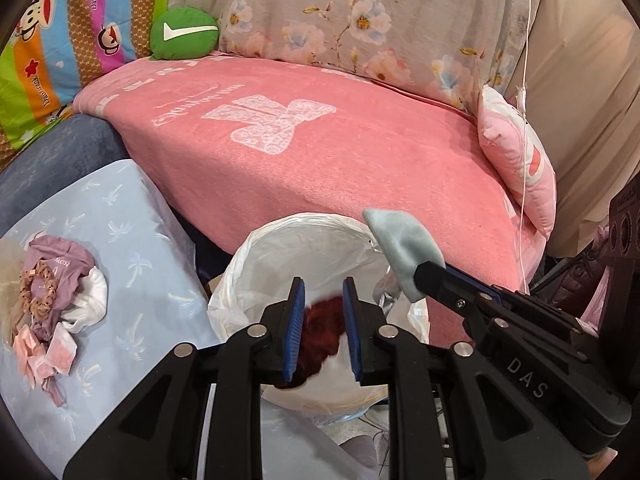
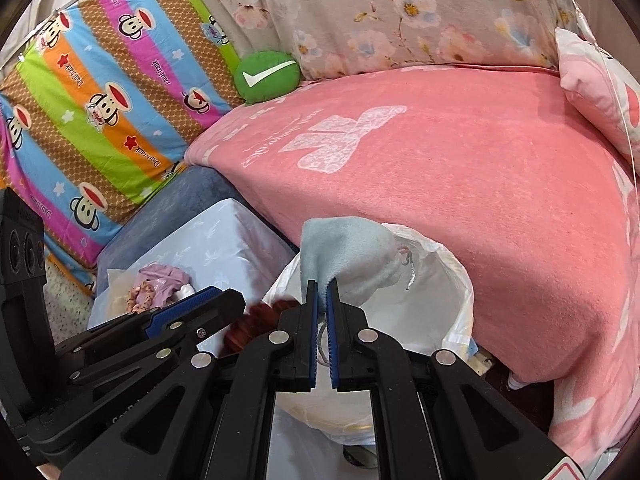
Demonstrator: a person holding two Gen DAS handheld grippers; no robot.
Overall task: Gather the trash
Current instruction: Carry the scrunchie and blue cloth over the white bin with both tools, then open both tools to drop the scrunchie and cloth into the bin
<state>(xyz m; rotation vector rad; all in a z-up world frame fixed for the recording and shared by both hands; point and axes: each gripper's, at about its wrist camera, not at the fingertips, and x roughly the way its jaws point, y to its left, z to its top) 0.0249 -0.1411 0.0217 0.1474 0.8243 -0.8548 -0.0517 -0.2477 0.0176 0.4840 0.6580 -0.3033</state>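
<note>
A white plastic trash bag [image 1: 304, 248] stands open in front of the pink bed; it also shows in the right wrist view [image 2: 440, 280]. My left gripper [image 1: 323, 292] is over the bag's mouth with its jaws a little apart around a dark red fuzzy item [image 1: 320, 332], which is blurred. That item shows in the right wrist view [image 2: 256, 320] beside the left gripper [image 2: 192, 304]. My right gripper [image 2: 322, 292] is shut on a pale blue cloth [image 2: 348, 256] and holds it over the bag's rim. The cloth [image 1: 404, 244] and right gripper [image 1: 424, 270] show in the left wrist view.
A light blue covered stool [image 1: 132, 216] at left holds a purple cloth [image 1: 52, 264], a scrunchie [image 1: 36, 292] and pink packets [image 1: 60, 356]. The pink blanket [image 1: 320, 152] covers the bed, with a green cushion [image 1: 184, 38] and a pink pillow [image 1: 516, 156].
</note>
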